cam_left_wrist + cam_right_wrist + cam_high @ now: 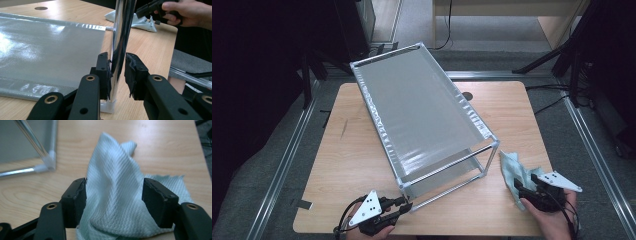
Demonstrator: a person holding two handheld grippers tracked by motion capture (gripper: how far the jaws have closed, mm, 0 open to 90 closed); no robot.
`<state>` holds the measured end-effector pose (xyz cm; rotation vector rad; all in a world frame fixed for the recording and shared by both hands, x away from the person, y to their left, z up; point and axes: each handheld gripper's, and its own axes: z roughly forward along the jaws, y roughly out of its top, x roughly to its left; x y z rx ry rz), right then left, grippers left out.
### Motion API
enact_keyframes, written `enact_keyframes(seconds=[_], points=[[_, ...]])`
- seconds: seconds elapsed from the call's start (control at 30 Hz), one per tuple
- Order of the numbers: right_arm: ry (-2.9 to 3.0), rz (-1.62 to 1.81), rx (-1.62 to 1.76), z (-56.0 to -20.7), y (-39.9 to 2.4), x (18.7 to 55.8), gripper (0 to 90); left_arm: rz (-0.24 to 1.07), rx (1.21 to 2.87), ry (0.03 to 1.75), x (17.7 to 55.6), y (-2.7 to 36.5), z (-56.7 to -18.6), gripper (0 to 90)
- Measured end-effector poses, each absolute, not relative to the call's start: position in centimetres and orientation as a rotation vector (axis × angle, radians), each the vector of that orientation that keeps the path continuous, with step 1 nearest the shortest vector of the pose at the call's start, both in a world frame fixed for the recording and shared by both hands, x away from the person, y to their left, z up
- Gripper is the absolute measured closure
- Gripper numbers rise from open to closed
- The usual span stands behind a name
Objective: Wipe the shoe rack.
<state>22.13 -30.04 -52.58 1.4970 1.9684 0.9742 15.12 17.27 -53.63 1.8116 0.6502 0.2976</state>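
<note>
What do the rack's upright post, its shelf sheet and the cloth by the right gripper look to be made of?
Post: likely polished or chromed metal, given its mirror-like reflections. Shelf sheet: probably a coated fabric or plastic, grey and glossy with a fine weave texture and glare patches. Cloth: soft woven textile, pale blue-green, with a visible ribbed weave and limp folds.

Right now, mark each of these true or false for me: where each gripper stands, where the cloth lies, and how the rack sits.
1. The left gripper straddles the rack's chrome corner post. True.
2. The right gripper is clamped shut on the cloth. False: its jaws stand open with the cloth between them.
3. The cloth lies on the rack's top shelf. False: it lies on the wooden table beside the rack.
4. The rack sits askew to the table's edges. True.
</note>
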Motion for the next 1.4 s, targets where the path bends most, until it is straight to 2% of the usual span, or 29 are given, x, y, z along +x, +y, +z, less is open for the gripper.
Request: enact_keyframes(seconds=[0.2, 0.27, 0.3, 0.4, 0.6, 0.63, 0.93, 1.1, 1.23, 1.3, 1.37, 1.4], points=[[1.997, 0.865, 1.569, -54.2, -29.3, 22.8, 54.6, 0.308, 1.805, 0.664, 15.1, 17.1, -53.7, 76.0], [1.972, 0.826, 1.549, -54.2, -29.0, 22.8, 66.1, 0.309, 1.803, 0.668, 15.1, 17.1, -53.7, 79.1], [1.961, 0.802, 1.541, -54.2, -28.9, 22.8, 78.2, 0.311, 1.804, 0.668, 15.1, 17.1, -53.7, 79.7], [1.950, 0.857, 1.556, -54.0, -28.8, 22.8, 83.6, 0.306, 1.809, 0.672, 15.1, 17.0, -53.7, 80.2], [1.880, 0.996, 1.515, -50.9, -28.0, 22.3, 84.1, 0.302, 1.800, 0.679, 15.1, 17.0, -53.8, 80.3], [1.837, 1.039, 1.480, -49.1, -27.5, 22.1, 84.1, 0.299, 1.798, 0.679, 15.1, 17.1, -53.8, 80.4], [1.699, 1.258, 1.406, -42.2, -25.3, 22.4, 84.0, 0.291, 1.796, 0.687, 15.1, 17.0, -53.8, 80.3], [1.731, 1.357, 1.263, -38.7, -22.2, 22.6, 83.6, 0.294, 1.792, 0.689, 15.1, 17.0, -53.9, 80.1], [1.788, 1.376, 1.148, -37.5, -19.1, 22.9, 83.4, 0.288, 1.789, 0.690, 15.2, 17.0, -53.9, 80.1], [1.841, 1.350, 1.136, -37.5, -18.1, 23.6, 79.1, 0.289, 1.790, 0.689, 15.2, 17.0, -53.9, 80.1], [1.883, 1.316, 1.153, -37.8, -17.4, 24.3, 63.4, 0.292, 1.791, 0.687, 15.1, 17.0, -53.9, 80.1], [1.892, 1.307, 1.160, -38.0, -17.2, 24.5, 65.9, 0.293, 1.791, 0.687, 15.1, 17.0, -53.9, 80.1]])
